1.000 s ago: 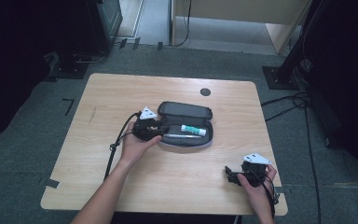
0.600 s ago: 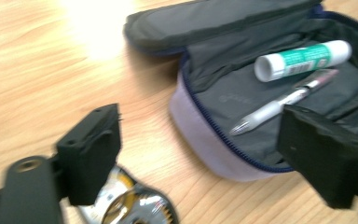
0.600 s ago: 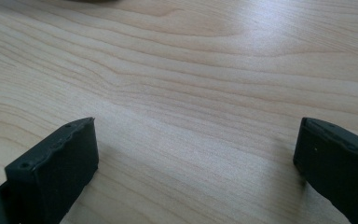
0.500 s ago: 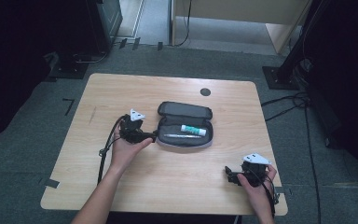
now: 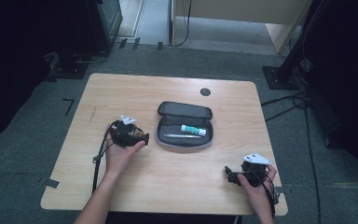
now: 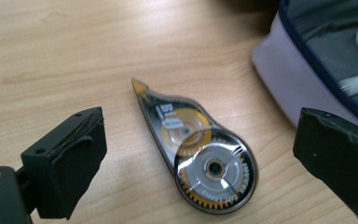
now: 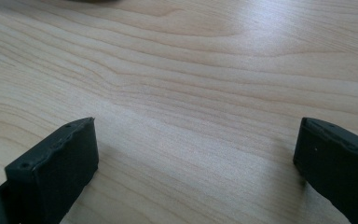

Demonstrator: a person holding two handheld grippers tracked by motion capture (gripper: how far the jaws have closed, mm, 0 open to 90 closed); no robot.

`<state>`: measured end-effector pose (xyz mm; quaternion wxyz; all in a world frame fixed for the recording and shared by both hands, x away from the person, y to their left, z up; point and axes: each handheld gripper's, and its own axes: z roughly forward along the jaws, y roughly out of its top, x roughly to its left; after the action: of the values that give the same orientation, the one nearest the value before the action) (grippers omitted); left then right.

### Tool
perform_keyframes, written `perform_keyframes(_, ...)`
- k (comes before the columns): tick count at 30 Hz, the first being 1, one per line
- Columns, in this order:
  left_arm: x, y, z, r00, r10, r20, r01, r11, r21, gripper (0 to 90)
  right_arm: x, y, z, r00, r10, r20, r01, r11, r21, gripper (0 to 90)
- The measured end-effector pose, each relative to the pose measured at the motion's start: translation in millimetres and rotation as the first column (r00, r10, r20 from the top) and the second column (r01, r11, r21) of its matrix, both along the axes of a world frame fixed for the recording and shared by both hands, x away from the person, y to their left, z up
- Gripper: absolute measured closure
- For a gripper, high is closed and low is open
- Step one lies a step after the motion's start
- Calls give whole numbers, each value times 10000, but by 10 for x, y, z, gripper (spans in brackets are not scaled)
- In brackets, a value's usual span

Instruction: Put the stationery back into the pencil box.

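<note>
A clear correction-tape dispenser (image 6: 200, 158) with yellow and grey wheels lies flat on the wooden table (image 5: 168, 182). It lies between the jaws of my left gripper (image 6: 200, 135), which touch nothing. Those jaws have just been opening and now stand wide. In the high view my left gripper (image 5: 142, 136) sits just left of an open grey pencil case (image 5: 184, 110). The case holds a white glue stick with a green band (image 5: 193, 129) and a pen (image 5: 182, 136). My right gripper (image 5: 230, 176) rests open near the table's front right corner, with bare wood between its jaws (image 7: 196, 154).
The case's pale wall (image 6: 284, 79) rises close to the right of the dispenser. A round black cable port (image 5: 205, 92) sits near the table's far edge. Dark stands and cables surround the table on the floor.
My left gripper has drawn back to the left, away from the pencil case and a little nearer the person. The right hand has kept still.
</note>
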<state>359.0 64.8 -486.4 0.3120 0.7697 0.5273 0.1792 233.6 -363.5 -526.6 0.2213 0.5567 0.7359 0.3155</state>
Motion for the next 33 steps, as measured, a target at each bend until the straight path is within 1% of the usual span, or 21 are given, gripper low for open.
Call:
perform_keyframes(2, -6, -1, -13, 10000, -1, -31, 1, 10000, 61, 48, 0, 0, 0, 10000, -4, 2, 4, 10000, -1, 0)
perform_keyframes(3, -28, -16, -60, 9999, 97, -75, -96, 9998, 153, 53, 0, 0, 0, 10000, -3, 3, 3, 10000, -3, 0)
perform_keyframes(6, -63, -32, -110, 9998, 139, -122, -135, 9992, 376, 73, 0, 0, 0, 10000, -5, 1, 5, 10000, 1, 0)
perform_keyframes(10, -91, -59, -161, 9998, 167, -84, -163, 9987, 486, 155, 0, 1, 0, 10000, -6, -1, 6, 10000, 0, 0)
perform_keyframes(12, -109, -73, -177, 10000, 61, 25, -62, 9982, 604, 186, 0, 0, 0, 10000, -2, 3, 2, 10000, -2, 0)
perform_keyframes(16, -138, -65, -181, 9995, -126, 288, 107, 9977, 676, 370, 0, 0, 0, 10000, -2, 2, 2, 10000, -1, 0)
perform_keyframes(18, -158, -51, -191, 9988, -288, 399, 260, 9973, 692, 418, 0, 0, 0, 10000, -2, 4, 2, 10000, -1, 0)
perform_keyframes(20, -171, -42, -200, 9984, -362, 443, 335, 9976, 599, 423, 0, 0, 0, 10000, -3, 3, 3, 10000, -2, 0)
perform_keyframes(23, -176, -45, -206, 9977, -426, 526, 393, 9972, 631, 412, 0, 0, 0, 10000, -3, 3, 3, 10000, -3, 0)
perform_keyframes(26, -158, -55, -213, 9980, -311, 546, 278, 9978, 599, 330, 0, 0, 0, 10000, -1, 3, 1, 10000, -4, 0)
perform_keyframes(27, -150, -54, -216, 9982, -273, 528, 242, 9980, 589, 318, 0, 0, 0, 10000, 0, 4, 0, 10000, -5, 0)
perform_keyframes(29, -127, -46, -229, 9991, -121, 399, 102, 9988, 484, 314, 0, 0, 0, 10000, -1, 5, 1, 10000, -4, 0)
perform_keyframes(31, -119, -51, -245, 9995, -54, 314, 38, 9987, 511, 320, 0, 0, 0, 10000, -4, 1, 4, 10000, -3, 0)
perform_keyframes(33, -125, -61, -251, 9993, 8, 367, -26, 9988, 490, 335, 0, 0, 0, 10000, -2, 3, 2, 10000, -3, 0)
